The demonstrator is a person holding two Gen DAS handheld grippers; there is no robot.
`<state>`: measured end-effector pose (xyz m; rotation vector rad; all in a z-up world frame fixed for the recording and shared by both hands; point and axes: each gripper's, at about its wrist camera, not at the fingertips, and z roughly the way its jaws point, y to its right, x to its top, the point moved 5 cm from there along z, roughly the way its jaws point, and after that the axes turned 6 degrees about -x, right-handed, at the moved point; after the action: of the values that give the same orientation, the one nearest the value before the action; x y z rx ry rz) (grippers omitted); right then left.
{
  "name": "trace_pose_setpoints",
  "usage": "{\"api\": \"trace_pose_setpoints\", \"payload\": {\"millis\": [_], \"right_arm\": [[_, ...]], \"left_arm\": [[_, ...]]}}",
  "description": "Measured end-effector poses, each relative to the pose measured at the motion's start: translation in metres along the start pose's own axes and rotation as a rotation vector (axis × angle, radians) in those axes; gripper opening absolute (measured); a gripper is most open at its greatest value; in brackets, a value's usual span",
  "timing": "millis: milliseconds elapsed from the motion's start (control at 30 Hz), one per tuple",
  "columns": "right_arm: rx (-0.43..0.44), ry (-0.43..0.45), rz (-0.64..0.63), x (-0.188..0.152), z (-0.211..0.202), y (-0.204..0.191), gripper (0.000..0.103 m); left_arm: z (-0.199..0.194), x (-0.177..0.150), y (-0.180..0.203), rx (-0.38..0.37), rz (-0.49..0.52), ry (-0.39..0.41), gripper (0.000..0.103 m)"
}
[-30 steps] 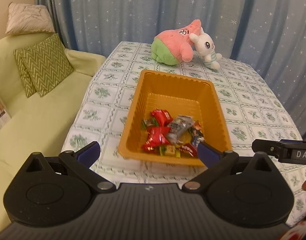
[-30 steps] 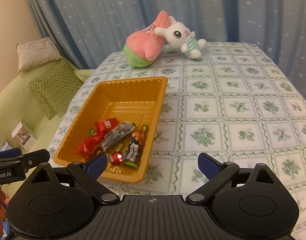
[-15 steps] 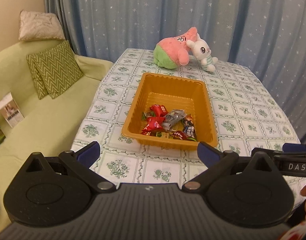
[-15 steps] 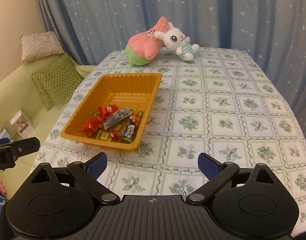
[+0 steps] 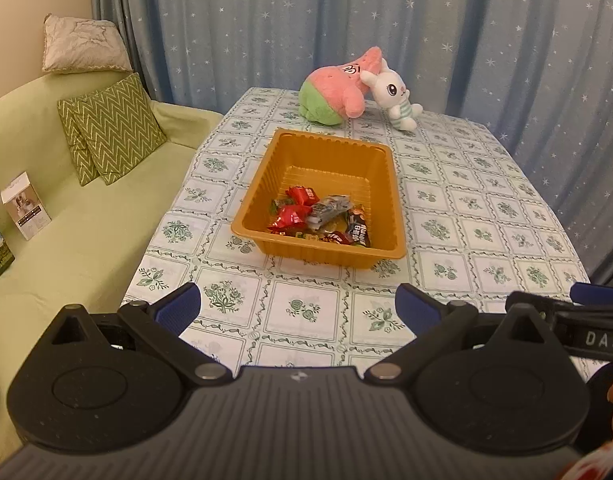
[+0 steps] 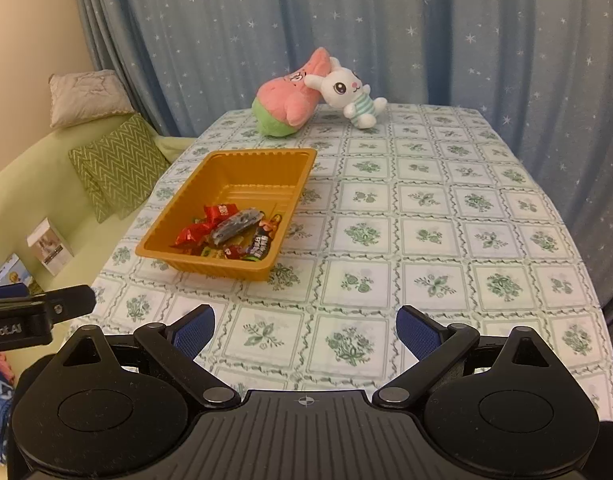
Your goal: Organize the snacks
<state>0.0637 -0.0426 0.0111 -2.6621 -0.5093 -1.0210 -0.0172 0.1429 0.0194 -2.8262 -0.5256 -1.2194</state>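
An orange tray (image 5: 330,152) (image 6: 250,168) rests on the floral tablecloth, and several wrapped snacks (image 5: 320,218) (image 6: 230,232) are piled at its near end. My left gripper (image 5: 298,306) hovers open over the table's near edge, well short of the tray, with nothing between its blue pads. My right gripper (image 6: 306,328) is open too, empty, back from the tray and to its right. Each gripper's side shows at the edge of the other's view.
A pink and green plush (image 5: 338,88) (image 6: 290,100) and a white bunny plush (image 5: 394,96) (image 6: 346,92) lie at the table's far end before a blue star curtain. A green sofa (image 5: 66,220) with cushions and small boxes lies left of the table.
Both grippers have pulled back and up from the tray, which now looks smaller and farther. The snacks stay in the tray. Both grippers stay open.
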Motion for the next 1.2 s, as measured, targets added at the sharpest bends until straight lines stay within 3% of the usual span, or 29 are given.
{"api": "trace_pose_setpoints", "payload": {"millis": [567,1200], "right_arm": [[-0.033,0.007,0.022,-0.019,-0.035,0.021,0.097],[-0.034,0.016,0.018,-0.018,-0.035,0.023,0.097]], "left_arm": [[-0.019,-0.008,0.015,0.0,0.046,0.016,0.103],[-0.016,-0.011,0.024,-0.025,0.065,0.008,0.103]]}}
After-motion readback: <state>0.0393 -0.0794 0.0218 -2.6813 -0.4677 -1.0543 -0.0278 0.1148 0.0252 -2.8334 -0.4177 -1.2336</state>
